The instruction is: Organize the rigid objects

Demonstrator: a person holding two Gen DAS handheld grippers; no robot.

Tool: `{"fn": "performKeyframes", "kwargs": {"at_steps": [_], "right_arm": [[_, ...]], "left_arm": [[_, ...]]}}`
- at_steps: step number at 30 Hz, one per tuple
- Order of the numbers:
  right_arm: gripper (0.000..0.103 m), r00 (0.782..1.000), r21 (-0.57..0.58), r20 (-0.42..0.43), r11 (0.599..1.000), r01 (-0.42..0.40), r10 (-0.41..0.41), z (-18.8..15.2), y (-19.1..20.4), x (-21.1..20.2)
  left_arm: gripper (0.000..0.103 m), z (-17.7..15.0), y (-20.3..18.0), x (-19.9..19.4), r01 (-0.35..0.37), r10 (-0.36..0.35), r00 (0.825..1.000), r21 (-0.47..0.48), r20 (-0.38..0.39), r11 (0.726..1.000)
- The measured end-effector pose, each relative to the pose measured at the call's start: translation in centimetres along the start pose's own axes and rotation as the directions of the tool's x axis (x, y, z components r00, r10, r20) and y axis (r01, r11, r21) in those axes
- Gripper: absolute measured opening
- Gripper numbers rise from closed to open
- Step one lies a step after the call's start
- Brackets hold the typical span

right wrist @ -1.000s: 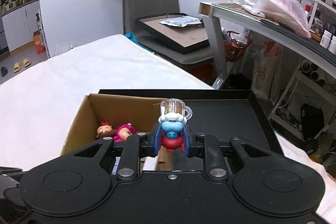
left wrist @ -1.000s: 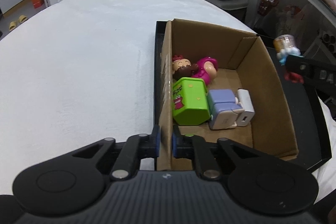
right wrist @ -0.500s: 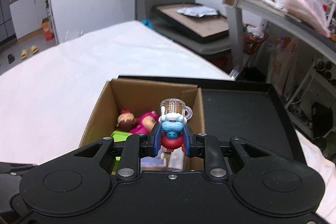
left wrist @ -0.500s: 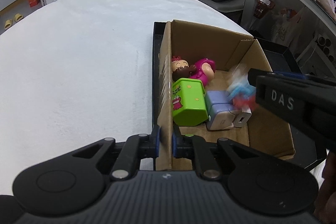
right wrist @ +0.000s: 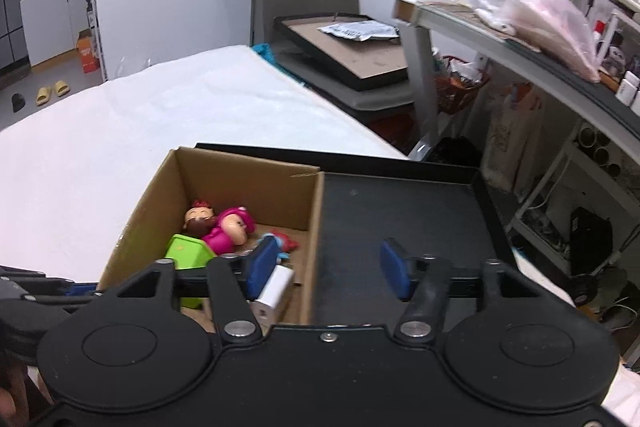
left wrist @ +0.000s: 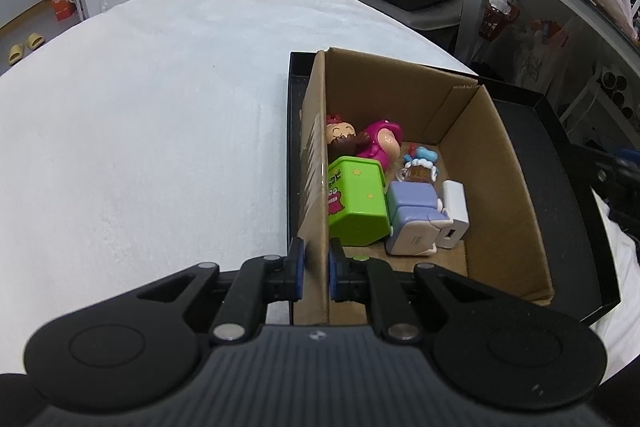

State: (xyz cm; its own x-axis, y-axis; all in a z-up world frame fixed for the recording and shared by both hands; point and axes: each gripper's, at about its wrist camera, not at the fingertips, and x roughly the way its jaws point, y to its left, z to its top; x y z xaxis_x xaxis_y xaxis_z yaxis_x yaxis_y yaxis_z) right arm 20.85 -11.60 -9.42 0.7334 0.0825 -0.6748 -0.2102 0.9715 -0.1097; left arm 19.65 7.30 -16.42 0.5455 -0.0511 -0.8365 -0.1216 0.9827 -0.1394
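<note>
The cardboard box (left wrist: 492,163) stands inside a black tray (left wrist: 568,211) on the white-covered bench (left wrist: 160,131), and it already holds a pink doll figure (left wrist: 372,141), a green toy block (left wrist: 358,201), a lilac block (left wrist: 412,217), a white charger (left wrist: 454,213) and the small blue-and-red figurine with a clear mug (left wrist: 420,167), which lies on the box floor between the doll and the lilac block. The step in hand looks like the release of that figurine: the right claw (right wrist: 328,269) has just been opening and nothing sits between its blue pads (right wrist: 394,271), which hang spread above the right wall of the box and the bare tray floor. The left claw (left wrist: 316,269) is pressed together on the near left wall of the box, pinching the cardboard and steadying it. From the right wrist view the figurine is mostly hidden behind a pad, so whether it has settled flat or leans on the doll is hard to say. Judging by the scene, the next move calls for the right claw to lift clear of the box wall without snagging it and go for another loose rigid object, though none shows on the bench or tray in either view, so sorting may be near its end; the left claw should hold the wall until then.
</note>
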Motion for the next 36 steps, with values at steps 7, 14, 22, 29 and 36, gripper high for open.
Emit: {"fn": "performKeyframes", "kwargs": {"at_steps": [7,14,22,29,36], "right_arm": [[0.075,1.000,0.033,0.014,0.999,-0.010,0.010,-0.5,-2.5,-1.5],[0.082,0.999,0.066,0.005,0.997,-0.040,0.040,-0.8,-4.4,-2.1],[0.092,0.996,0.148,0.016,0.985,-0.085,0.083,-1.2,-7.2,-3.5],[0.102,0.988,0.276,0.021,0.949,-0.154,0.154,-1.6,-10.1,-5.7],[0.103,0.980,0.299,0.034,0.934,-0.197,0.196,-1.7,-10.6,-8.2]], "left_arm": [[0.011,0.4,-0.7,-1.7,-0.038,0.037,0.999,0.013,0.009,0.999],[0.011,0.8,-1.2,-3.8,-0.059,0.058,0.998,0.032,0.036,0.998],[0.014,2.1,-2.0,-6.4,-0.043,0.041,0.998,0.031,0.045,0.999],[0.039,1.9,-3.1,-8.8,-0.053,0.051,0.997,0.041,0.057,0.998],[0.043,1.0,-4.2,-11.2,-0.060,0.054,0.996,0.067,0.077,0.996]]}}
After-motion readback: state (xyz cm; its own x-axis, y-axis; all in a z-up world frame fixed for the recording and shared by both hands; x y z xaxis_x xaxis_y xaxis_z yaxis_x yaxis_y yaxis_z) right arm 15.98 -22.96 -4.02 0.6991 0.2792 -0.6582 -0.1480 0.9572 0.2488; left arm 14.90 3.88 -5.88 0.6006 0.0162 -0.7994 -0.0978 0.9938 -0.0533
